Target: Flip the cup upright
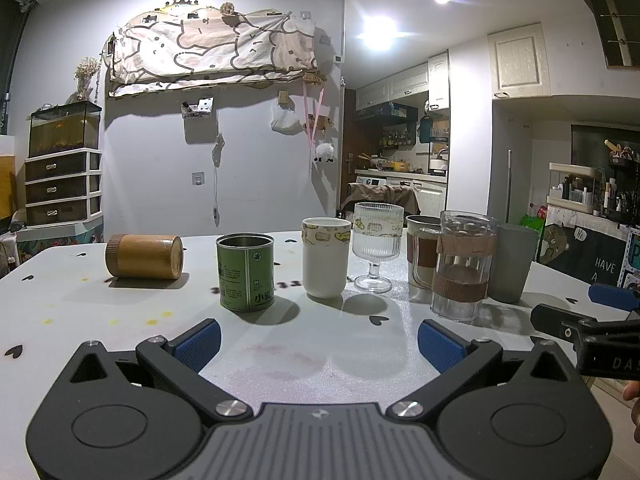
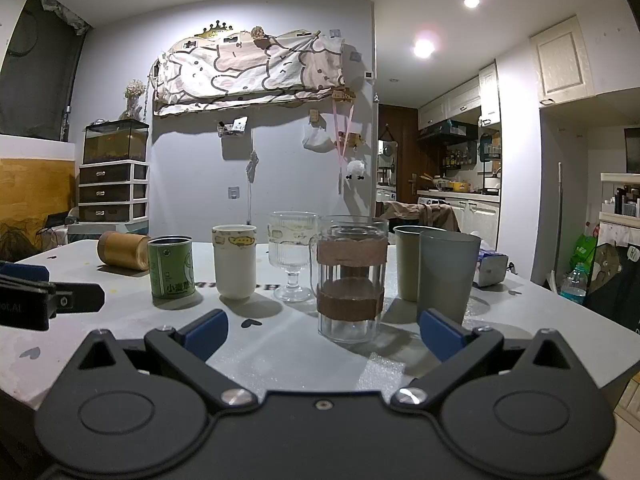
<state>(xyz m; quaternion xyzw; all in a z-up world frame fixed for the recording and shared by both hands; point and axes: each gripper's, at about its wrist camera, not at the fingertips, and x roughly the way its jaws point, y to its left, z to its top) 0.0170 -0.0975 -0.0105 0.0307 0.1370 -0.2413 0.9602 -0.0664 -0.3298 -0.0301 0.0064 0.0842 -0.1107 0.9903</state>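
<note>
Near the counter's (image 1: 80, 304) far left edge, a brown bamboo cylindrical cup (image 1: 144, 256) lies on its side. Rightward along the far edge stand a green tin can (image 1: 246, 272), a white ceramic tumbler (image 1: 325, 257), a ribbed stemmed glass (image 1: 376, 248), a clear cork-banded glass mug (image 1: 462, 266) and a grey plastic cup (image 1: 512, 262). The left gripper (image 1: 318, 346) and right gripper (image 2: 322, 338) hover over the near edge, both spread wide and empty.

Each hand-held gripper is matte black: the left hand-held gripper (image 1: 318, 342) and the right hand-held gripper (image 2: 322, 334) share two round housings, angled link arms on silver screws, and ribbed blue fingertips (image 1: 199, 343) (the left one's centre panel is grey and grooved). A sliver of bare skin (image 1: 632, 394) shows at the frame's edge.
</note>
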